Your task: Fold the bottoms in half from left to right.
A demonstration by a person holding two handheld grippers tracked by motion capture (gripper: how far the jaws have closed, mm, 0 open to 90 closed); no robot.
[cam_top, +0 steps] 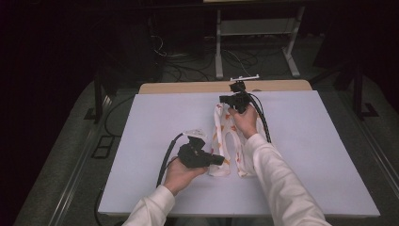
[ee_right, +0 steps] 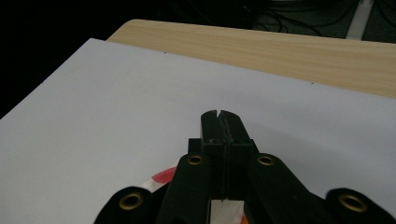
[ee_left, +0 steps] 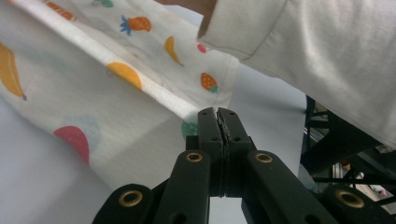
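Note:
A small white garment (cam_top: 219, 136) with a fruit print hangs stretched between my two grippers over the white table sheet (cam_top: 306, 141). My left gripper (cam_top: 221, 160) holds its near end. In the left gripper view the jaws (ee_left: 218, 112) are shut, and a taut hem of the garment (ee_left: 116, 46) runs straight into their tips. My right gripper (cam_top: 222, 100) is at the garment's far end, pointing left. In the right gripper view its jaws (ee_right: 219, 114) are shut and a bit of printed cloth (ee_right: 161, 177) shows beneath them.
The bare wooden table edge (cam_top: 188, 87) runs along the far side of the sheet. Behind it stand a white frame (cam_top: 254, 28) and loose cables on the dark floor. The person's white sleeve (ee_left: 317, 46) crosses close in front of the left gripper.

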